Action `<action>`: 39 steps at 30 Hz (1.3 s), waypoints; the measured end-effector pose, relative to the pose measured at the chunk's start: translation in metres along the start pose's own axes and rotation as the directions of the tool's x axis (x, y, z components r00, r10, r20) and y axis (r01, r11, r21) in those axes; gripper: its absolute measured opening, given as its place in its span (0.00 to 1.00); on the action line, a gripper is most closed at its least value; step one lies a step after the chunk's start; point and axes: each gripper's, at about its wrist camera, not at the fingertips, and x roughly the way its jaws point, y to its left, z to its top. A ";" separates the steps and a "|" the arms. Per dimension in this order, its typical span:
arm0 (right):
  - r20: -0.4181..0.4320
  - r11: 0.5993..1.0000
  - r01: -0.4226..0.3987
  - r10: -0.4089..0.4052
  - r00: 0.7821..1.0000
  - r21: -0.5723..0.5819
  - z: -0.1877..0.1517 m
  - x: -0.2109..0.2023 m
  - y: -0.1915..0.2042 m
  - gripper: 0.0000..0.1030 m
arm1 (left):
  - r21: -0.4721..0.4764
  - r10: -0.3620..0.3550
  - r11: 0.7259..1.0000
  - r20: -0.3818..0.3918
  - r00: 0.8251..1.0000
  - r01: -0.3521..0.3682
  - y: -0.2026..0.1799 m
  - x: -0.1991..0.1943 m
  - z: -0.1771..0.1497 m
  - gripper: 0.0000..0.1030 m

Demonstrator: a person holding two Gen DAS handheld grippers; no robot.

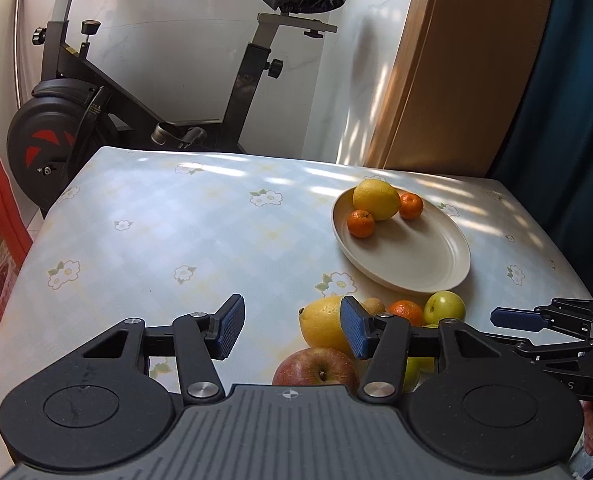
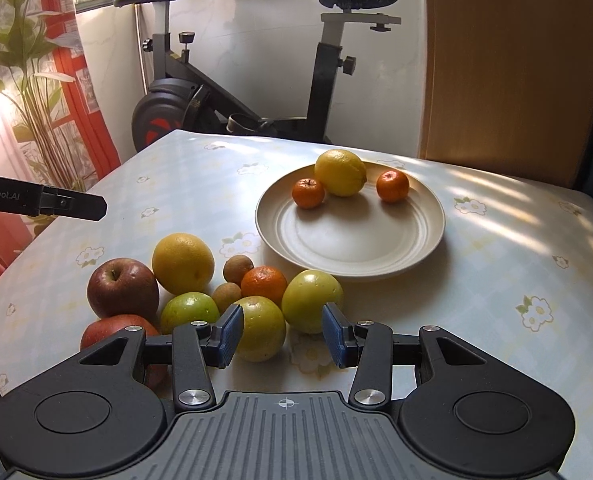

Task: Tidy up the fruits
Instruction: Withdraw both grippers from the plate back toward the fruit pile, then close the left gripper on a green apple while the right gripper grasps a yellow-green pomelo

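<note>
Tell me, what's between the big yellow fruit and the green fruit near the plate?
In the right wrist view, a small brown fruit and a tangerine sit between the big yellow fruit and the green fruit.

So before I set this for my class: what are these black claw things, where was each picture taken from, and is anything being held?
Each is a hand-held gripper carried by a person, with a camera looking out along its two blue-padded fingers. One picture comes from the left hand-held gripper, the other from the right hand-held gripper. Both are open and hold nothing. On the flowered tablecloth stands a plate with a lemon and two mandarins. Beside it lies a pile of loose fruit, including a red apple. An exercise bike stands behind.
</note>
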 end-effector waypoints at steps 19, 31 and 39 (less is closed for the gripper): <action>-0.067 0.996 -0.088 0.089 0.994 0.013 -0.002 0.034 0.003 0.40 | 0.003 -0.055 0.998 -0.029 0.998 0.055 -0.008 0.009 -0.007 0.46; -0.068 0.993 -0.113 0.114 0.991 0.022 -0.006 0.034 -0.003 0.38 | 0.031 -0.122 0.992 -0.059 0.991 0.124 -0.027 0.012 -0.013 0.41; -0.066 0.995 -0.098 0.100 0.993 0.026 -0.019 0.016 -0.022 0.37 | 0.076 -0.168 0.981 -0.128 0.977 0.179 -0.053 0.024 -0.018 0.41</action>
